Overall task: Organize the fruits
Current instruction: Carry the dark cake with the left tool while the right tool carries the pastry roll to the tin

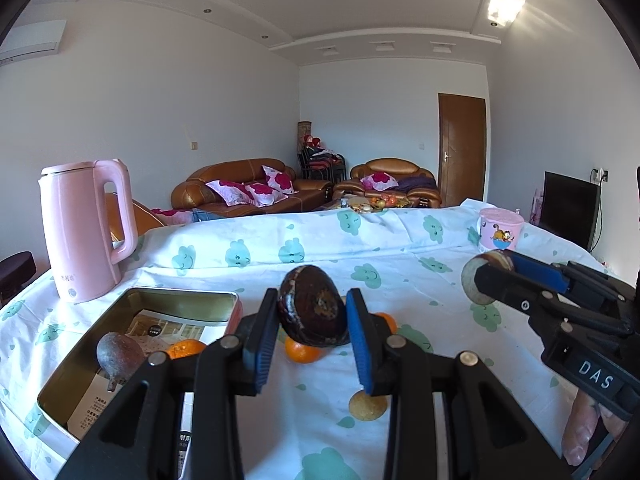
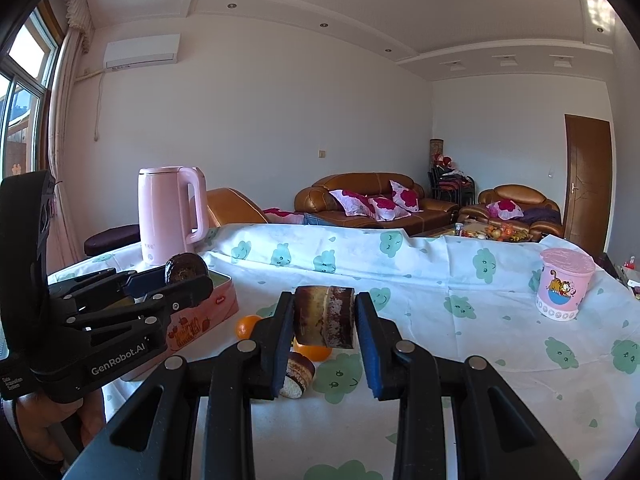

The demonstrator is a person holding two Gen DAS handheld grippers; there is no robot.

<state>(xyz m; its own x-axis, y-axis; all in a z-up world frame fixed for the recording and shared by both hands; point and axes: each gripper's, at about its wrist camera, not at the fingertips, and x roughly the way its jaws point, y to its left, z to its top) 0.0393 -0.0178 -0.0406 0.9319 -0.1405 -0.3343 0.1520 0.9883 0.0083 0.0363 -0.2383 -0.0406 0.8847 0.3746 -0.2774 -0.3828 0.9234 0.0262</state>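
My left claw (image 1: 313,322) grips a dark rotten-looking fruit (image 1: 312,312) just right of the open tin (image 1: 60,376); my right claw (image 2: 324,320) pinches a second one (image 2: 324,316), further right of the tin. Mid-carry, I judge; next, lower each into the tin beside the orange (image 1: 186,349). Cloud-print cloth (image 1: 400,248) covers the bench, and sofas stand behind.
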